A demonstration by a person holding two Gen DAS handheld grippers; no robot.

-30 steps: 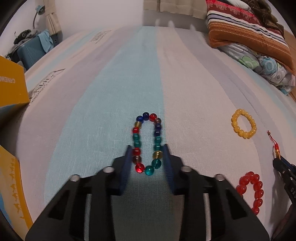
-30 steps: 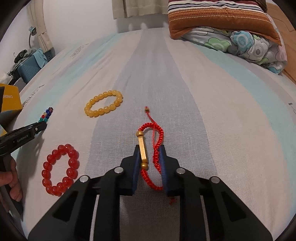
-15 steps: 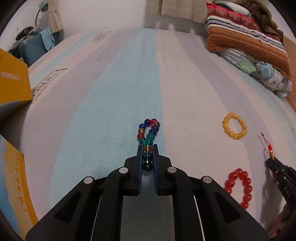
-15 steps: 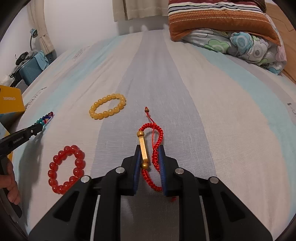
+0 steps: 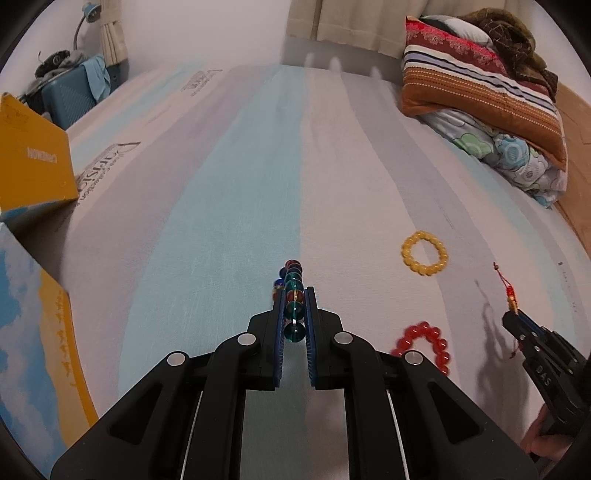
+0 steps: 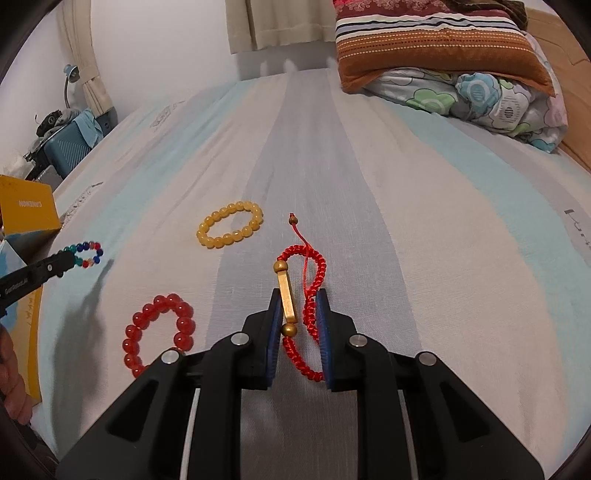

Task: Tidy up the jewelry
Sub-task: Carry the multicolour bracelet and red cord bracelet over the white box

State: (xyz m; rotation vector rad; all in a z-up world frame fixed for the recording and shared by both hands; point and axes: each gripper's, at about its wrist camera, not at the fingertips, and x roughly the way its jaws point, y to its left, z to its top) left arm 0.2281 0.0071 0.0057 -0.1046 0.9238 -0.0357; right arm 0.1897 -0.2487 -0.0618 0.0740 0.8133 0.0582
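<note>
Left claw [image 5: 294,314] pinches your light, slippery multicoloured bead bracelet [image 5: 293,295]; right claw [image 6: 298,325] clamps the limp red cord bracelet [image 6: 309,295] mid-loop.

Premises identified as a domestic bedroom: a striped mattress [image 5: 258,177] forms the working surface, folded quilts [image 6: 443,48] lie stacked at its head, curtains [image 6: 280,22] hang on the far wall, and a suitcase [image 5: 70,99] stands alongside.
</note>
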